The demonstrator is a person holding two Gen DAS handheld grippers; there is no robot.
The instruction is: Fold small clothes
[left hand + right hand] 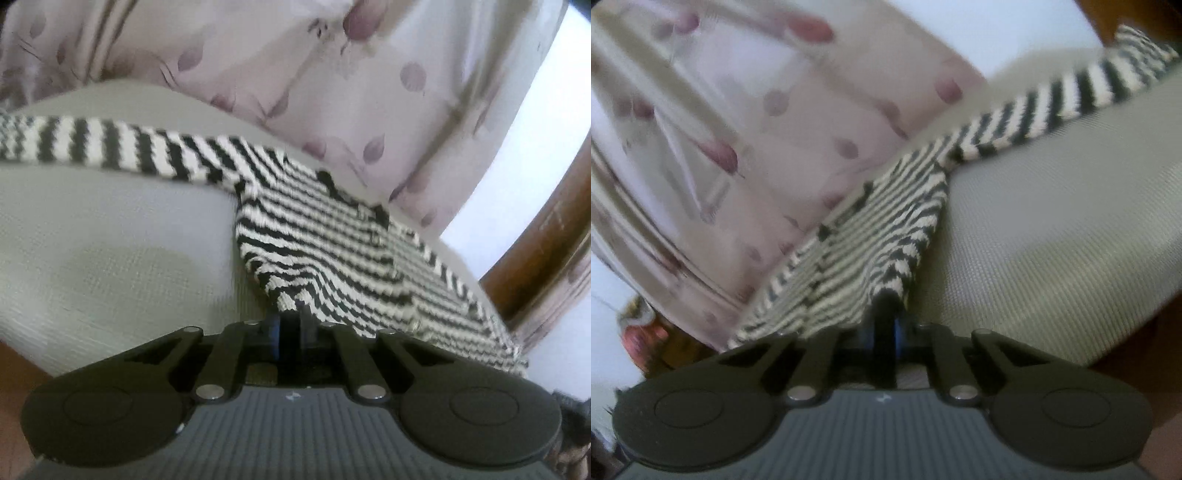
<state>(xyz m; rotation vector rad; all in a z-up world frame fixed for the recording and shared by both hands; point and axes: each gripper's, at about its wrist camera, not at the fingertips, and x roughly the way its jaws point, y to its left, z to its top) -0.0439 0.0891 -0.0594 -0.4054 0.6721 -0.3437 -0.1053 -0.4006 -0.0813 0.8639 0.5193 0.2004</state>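
A black-and-white striped knit garment [317, 236] lies spread on a grey-green woven surface [110, 251], with one sleeve [110, 144] stretched out to the left. My left gripper [290, 314] is shut on the garment's near corner, which rises up to the fingers. In the right wrist view the same striped garment [871, 236] runs away from me, its other sleeve [1071, 96] reaching to the upper right. My right gripper [886, 302] is shut on the hem's other corner, and the cloth peaks over the fingertips.
A pale floral cloth [295, 74] with purple leaves hangs behind the garment in both views, seen also as the floral cloth [720, 129]. A brown wooden frame [546, 251] stands at the right. The grey-green surface's near edge [1126, 332] drops off to the right.
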